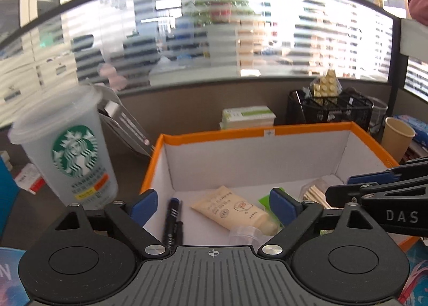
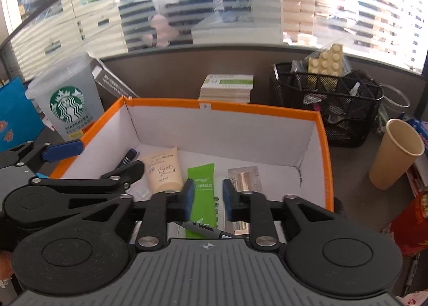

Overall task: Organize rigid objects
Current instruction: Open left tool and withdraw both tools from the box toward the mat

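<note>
While poised over the orange box [image 2: 325,161]: left gripper [image 1: 214,205] spread wide and empty, right gripper [image 2: 206,196] slightly parted, gripping nothing.

Bright daylight is pouring through the striped glass partition [image 1: 214,38] across the top of both frames, blowing out to white glare at the upper right. Fisheye distortion is bowing the partition's frame and darkening the corners. The Starbucks cup [image 1: 69,150] at left is smearing slightly with motion blur, while the box interior [image 2: 214,129] is staying evenly lit with soft shadows.
</note>
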`<state>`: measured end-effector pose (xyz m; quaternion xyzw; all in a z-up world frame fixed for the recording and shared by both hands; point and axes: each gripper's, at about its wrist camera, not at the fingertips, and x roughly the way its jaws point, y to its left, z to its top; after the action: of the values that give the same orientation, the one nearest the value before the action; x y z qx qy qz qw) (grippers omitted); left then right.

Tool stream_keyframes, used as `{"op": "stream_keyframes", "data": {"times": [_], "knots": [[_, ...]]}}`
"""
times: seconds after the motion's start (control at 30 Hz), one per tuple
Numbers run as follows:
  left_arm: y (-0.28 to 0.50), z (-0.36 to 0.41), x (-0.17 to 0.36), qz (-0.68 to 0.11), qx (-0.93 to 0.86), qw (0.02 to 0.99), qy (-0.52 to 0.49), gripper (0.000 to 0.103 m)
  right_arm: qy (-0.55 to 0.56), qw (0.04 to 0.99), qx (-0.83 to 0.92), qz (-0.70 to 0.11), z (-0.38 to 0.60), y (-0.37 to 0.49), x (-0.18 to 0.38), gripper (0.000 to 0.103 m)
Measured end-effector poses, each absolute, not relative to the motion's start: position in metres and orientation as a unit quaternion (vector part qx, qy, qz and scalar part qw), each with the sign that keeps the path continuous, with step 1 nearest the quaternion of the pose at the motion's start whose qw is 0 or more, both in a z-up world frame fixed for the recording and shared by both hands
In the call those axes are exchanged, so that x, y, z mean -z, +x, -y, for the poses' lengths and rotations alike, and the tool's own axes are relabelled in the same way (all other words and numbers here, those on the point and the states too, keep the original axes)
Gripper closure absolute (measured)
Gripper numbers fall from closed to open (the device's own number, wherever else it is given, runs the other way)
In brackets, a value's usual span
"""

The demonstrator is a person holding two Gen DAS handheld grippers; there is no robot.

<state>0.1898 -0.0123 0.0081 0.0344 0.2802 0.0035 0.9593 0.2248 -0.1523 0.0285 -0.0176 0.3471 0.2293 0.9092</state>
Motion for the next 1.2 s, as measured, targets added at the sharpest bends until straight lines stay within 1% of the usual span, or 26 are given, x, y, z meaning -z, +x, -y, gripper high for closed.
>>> {"op": "stream_keyframes", "data": {"times": [0.07,0.1,0.17,0.23,0.3,0.37,0.4,0.53,0.7,0.93,1.2], "knots": [[0.183,0.009,-0.015,-0.271,-0.006,0.962,0.032,0.005,-0.015,0.914,-0.227,-0.336,0.156,0.217,-0.034,0.063],[0.179,0.007,-0.018,-0.265,-0.007,0.964,0.032,0.003,-0.014,0.916,-0.226,-0.33,0.158,0.213,-0.038,0.06],[0.17,0.004,-0.026,-0.252,-0.01,0.967,0.033,0.001,-0.013,0.923,-0.222,-0.315,0.162,0.204,-0.044,0.046],[0.161,0.001,-0.033,-0.238,-0.016,0.971,0.035,0.001,-0.016,0.929,-0.217,-0.299,0.166,0.192,-0.05,0.041],[0.152,-0.002,-0.04,-0.225,-0.02,0.973,0.037,0.0,-0.017,0.934,-0.215,-0.286,0.17,0.181,-0.056,0.039],[0.142,-0.007,-0.045,-0.215,-0.021,0.976,0.037,0.0,-0.018,0.938,-0.213,-0.272,0.174,0.169,-0.06,0.033],[0.136,-0.01,-0.047,-0.21,-0.022,0.977,0.038,0.0,-0.021,0.94,-0.212,-0.266,0.177,0.163,-0.062,0.032],[0.109,-0.019,-0.047,-0.19,-0.017,0.98,0.051,0.0,-0.032,0.949,-0.204,-0.24,0.186,0.134,-0.063,0.024],[0.077,-0.029,-0.035,-0.183,-0.013,0.981,0.06,0.0,-0.04,0.947,-0.216,-0.235,0.187,0.101,-0.048,0.023],[0.045,-0.029,-0.003,-0.189,-0.006,0.978,0.089,0.0,-0.055,0.941,-0.218,-0.253,0.169,0.066,-0.005,0.023],[0.033,-0.028,0.045,-0.232,0.023,0.966,0.114,0.0,-0.07,0.933,-0.196,-0.294,0.141,0.069,0.051,0.022]]}}
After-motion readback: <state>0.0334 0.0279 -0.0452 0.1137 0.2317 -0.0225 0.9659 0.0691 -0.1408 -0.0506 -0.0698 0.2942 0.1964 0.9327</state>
